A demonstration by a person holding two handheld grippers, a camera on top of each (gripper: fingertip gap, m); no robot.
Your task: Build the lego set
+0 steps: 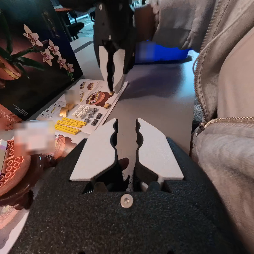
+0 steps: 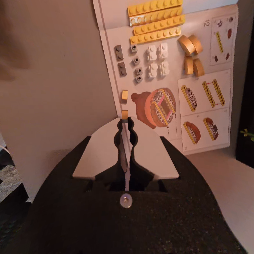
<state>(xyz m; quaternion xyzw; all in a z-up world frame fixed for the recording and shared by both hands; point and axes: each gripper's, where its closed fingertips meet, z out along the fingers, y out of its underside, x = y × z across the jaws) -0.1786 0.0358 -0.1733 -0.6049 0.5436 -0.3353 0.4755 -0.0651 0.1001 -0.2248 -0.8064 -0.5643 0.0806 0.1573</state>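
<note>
My right gripper (image 2: 124,119) is shut on a small gold piece (image 2: 124,114) at the near edge of the instruction sheet (image 2: 110,41). In the left wrist view it (image 1: 112,91) points down and holds the piece (image 1: 111,93) just above the sheet (image 1: 106,115). A second small gold piece (image 2: 124,98) lies just beyond it. Yellow plates (image 2: 155,23), white bricks (image 2: 156,61), grey pieces (image 2: 136,63) and gold curved pieces (image 2: 191,45) lie sorted on the sheet. My left gripper (image 1: 127,122) is open and empty, low over the table near the sheet's corner.
The set's dark box (image 1: 34,82) stands behind the sheet at the left. A round pink studded part with a dark brown rim (image 1: 11,167) is at the lower left edge. A person's grey zipped jacket (image 1: 226,123) fills the right side. A blue object (image 1: 171,53) sits at the back. The grippers' ends are close to 15 centimetres from one another.
</note>
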